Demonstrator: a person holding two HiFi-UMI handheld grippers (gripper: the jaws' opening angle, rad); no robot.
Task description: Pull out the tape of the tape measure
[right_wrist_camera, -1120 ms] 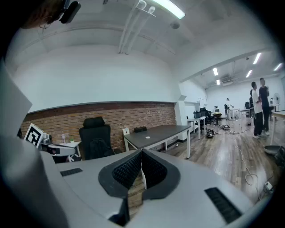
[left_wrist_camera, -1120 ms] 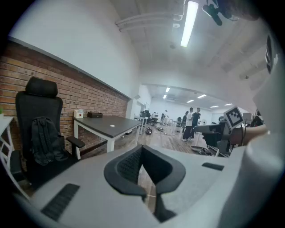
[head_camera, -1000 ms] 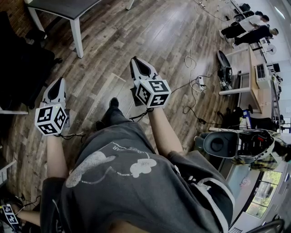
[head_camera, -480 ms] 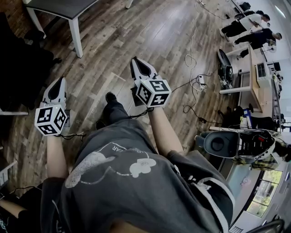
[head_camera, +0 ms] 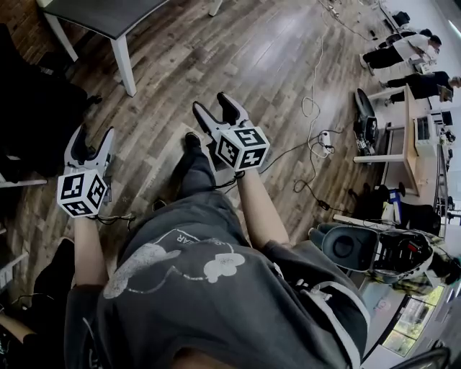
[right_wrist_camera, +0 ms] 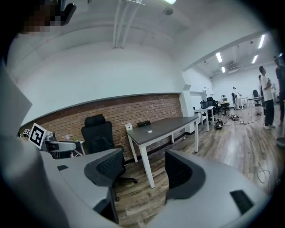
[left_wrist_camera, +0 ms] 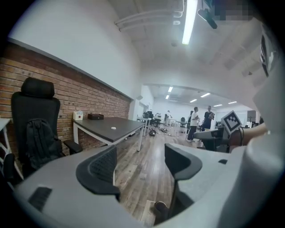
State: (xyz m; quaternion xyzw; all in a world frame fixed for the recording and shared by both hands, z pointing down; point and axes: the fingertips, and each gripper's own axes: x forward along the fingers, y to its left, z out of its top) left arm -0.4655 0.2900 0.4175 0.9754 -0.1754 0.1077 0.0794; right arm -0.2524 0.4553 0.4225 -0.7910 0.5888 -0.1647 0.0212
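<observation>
Head view first: two hand-held grippers above the wood floor (head_camera: 216, 58), the left hand-held gripper (head_camera: 92, 138) and the right hand-held gripper (head_camera: 214, 108). Two marker cubes (head_camera: 81, 193), one per gripper. Jaws opening on both, only floor showing between them. One dark worktop (head_camera: 108, 11) at top left. Two people (head_camera: 403, 50) standing far right. Loose cables (head_camera: 313, 108) trailing to one power strip (head_camera: 322, 140). On the grey shirt (head_camera: 216, 288), a print with just "AR" legible.

Over to the left gripper view: jaws parting, nothing in the gap but floorboards. New here: a brick wall (left_wrist_camera: 89, 100), one black office chair (left_wrist_camera: 35, 120), and three small items on the worktop, namely a white box (left_wrist_camera: 78, 115), a dark box (left_wrist_camera: 95, 116) and a white disc (left_wrist_camera: 114, 128). None of those visible from the head. No lettering readable on them. At the right edge, the other gripper's cube.

Right gripper view now: jaws spreading too, nothing held, floor between. Same worktop, chair and three items, seen from farther off, with the left gripper's cube at the left edge.

Tape measure: impossible to place from any of the three views.
</observation>
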